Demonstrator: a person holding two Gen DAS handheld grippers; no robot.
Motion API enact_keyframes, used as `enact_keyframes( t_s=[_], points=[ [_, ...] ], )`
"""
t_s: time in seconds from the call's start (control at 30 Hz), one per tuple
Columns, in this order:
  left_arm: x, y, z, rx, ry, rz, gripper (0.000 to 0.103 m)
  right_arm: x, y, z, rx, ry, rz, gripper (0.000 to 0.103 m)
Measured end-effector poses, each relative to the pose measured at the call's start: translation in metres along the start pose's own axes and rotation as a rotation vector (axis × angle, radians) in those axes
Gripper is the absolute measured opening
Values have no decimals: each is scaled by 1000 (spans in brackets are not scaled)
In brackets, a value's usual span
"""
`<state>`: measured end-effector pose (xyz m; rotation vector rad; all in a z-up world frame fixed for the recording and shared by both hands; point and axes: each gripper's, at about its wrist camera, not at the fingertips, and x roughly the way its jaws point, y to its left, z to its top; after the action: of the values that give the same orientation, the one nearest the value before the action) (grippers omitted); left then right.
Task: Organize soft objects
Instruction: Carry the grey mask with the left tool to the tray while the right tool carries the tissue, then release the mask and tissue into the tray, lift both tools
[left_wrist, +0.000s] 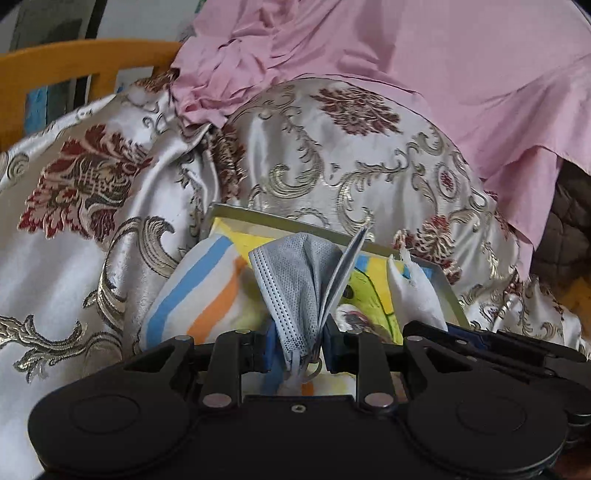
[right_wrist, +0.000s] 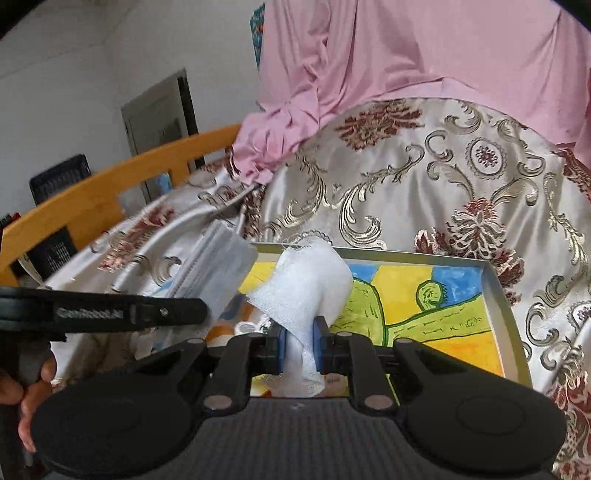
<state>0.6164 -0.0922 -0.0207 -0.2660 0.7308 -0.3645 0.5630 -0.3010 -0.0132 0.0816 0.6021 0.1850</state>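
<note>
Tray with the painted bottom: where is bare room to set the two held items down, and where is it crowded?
The tray is bare across its right half, bordered by the far and right rims. Its left end is crowded: the striped cloth lies there, with the left claw and its face mask above. The right claw holds white gauze over the middle.

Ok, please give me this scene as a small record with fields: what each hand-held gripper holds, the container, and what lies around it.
left hand-held gripper: shut on grey mask
right hand-held gripper: shut on white gauze
container: shallow box, painted yellow, green and blue inside
position: both items held above the box
beside box: striped cloth
surface: patterned satin cover
behind: pink fabric, wooden rail
</note>
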Motion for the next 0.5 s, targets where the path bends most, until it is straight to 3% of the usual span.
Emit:
enact_keyframes(
  t_s=[0.27,0.43,0.5],
  points=[
    [7,15,-9,-49,16,-27,34,28,2,-2,-6,58,-64,20],
    [-3,7,-13,-16,0,-29,44,27,1,-5,3,46,-56,34],
    [-9,4,-16,-5,-9,-29,51,22,1,-6,9,34,-53,44]
  ],
)
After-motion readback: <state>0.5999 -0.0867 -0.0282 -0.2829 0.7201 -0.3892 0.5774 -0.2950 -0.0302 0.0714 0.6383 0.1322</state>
